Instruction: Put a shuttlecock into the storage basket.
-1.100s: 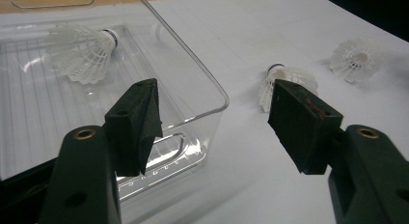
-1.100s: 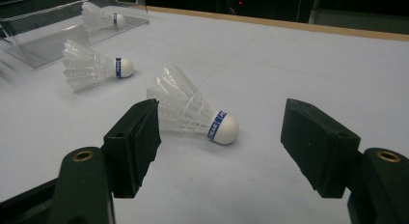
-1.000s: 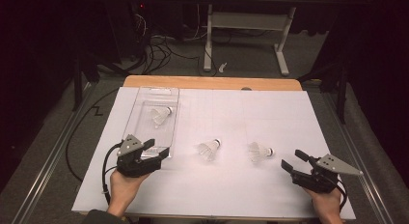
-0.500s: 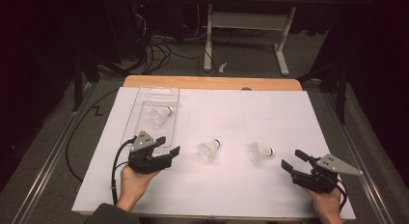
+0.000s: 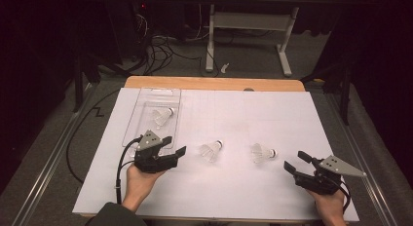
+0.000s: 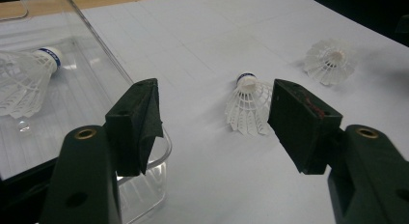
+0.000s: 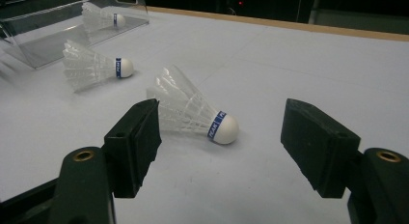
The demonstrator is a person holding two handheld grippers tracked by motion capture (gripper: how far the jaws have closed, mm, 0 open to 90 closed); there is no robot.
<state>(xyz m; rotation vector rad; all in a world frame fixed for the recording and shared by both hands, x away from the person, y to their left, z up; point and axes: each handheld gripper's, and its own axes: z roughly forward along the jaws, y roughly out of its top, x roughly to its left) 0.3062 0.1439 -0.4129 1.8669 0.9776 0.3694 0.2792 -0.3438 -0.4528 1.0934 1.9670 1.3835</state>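
Shuttlecocks are laid out on a white sheet [image 5: 243, 187] that covers the table. The middle shuttlecock [image 5: 211, 150] is seen on its side near the centre of the sheet, its cork tip turned to the far right, just right of the left gripper [image 5: 176, 153]. In the left gripper view this same shuttlecock [image 6: 248, 108] is framed between the two black jaws, ahead of them and untouched. The left gripper's jaws are spread apart with nothing held, and the gripper is carried just at the near right corner of a clear plastic tray [image 5: 146, 97]. The tray's curved corner [image 6: 161, 151] is seen right beside the left jaw in that view. A third shuttlecock [image 5: 162, 116] is kept inside the tray, lying on its side.

The right shuttlecock [image 5: 263, 152] is placed further right on the sheet, its cork pointed right, well apart from the tray and near the middle one. The right gripper [image 5: 297, 162] is held at the near right of the sheet, to the right of that shuttlecock and clear of it. Its jaws are also parted and empty. In the right gripper view the shuttlecock [image 7: 193, 113] is seen between the jaws but beyond them, its blue-banded cork resting on the sheet. Both hands are seen entering from the near edge, with a black cable [image 5: 119, 167] trailed from the left gripper.
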